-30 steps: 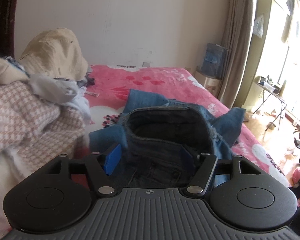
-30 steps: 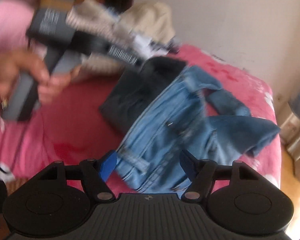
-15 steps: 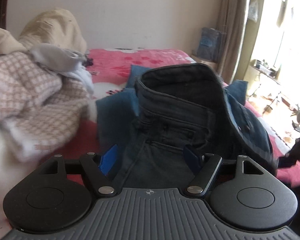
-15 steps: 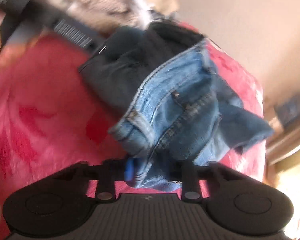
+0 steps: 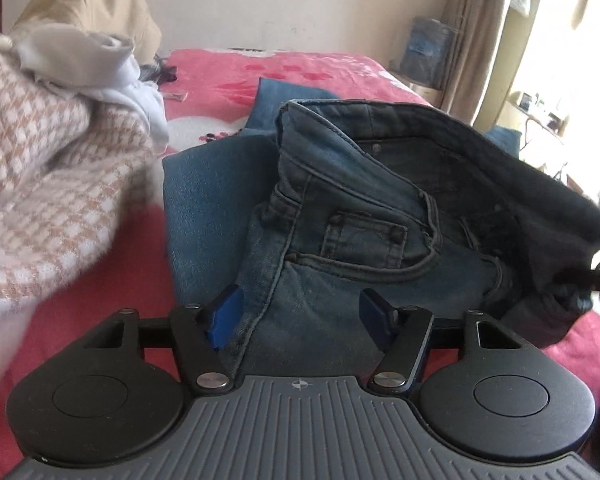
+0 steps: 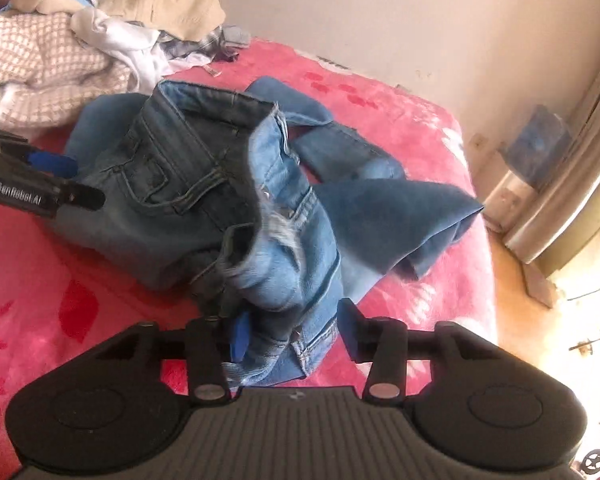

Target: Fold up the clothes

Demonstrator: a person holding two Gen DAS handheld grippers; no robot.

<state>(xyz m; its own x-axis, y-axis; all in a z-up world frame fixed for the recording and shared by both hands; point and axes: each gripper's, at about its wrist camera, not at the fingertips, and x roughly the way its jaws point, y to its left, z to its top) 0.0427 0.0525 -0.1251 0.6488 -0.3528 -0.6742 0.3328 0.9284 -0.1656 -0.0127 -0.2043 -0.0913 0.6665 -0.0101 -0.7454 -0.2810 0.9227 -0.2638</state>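
A pair of blue jeans (image 6: 188,184) lies crumpled on the pink bed, its waistband standing up and its legs trailing to the right. My left gripper (image 5: 300,314) sits low at the hip side of the jeans (image 5: 340,240); denim lies between its blue pads, the jaws are closing, and no pinch shows. In the right wrist view the left gripper (image 6: 72,180) comes in from the left edge. My right gripper (image 6: 294,332) is at the bunched fly end of the waistband. Its jaws are opening, with denim between them and the right pad standing clear of the cloth.
A heap of other clothes (image 6: 60,40) is piled at the left: a houndstooth knit (image 5: 40,168), white garments and a beige piece (image 5: 92,4). The pink bedspread (image 6: 40,300) shows in front. Curtains (image 5: 472,40) and a bright doorway lie to the right of the bed.
My left gripper has sunk closer onto the jeans. My right gripper pinched the waistband half a second ago, swung across, and now stands wider around it.
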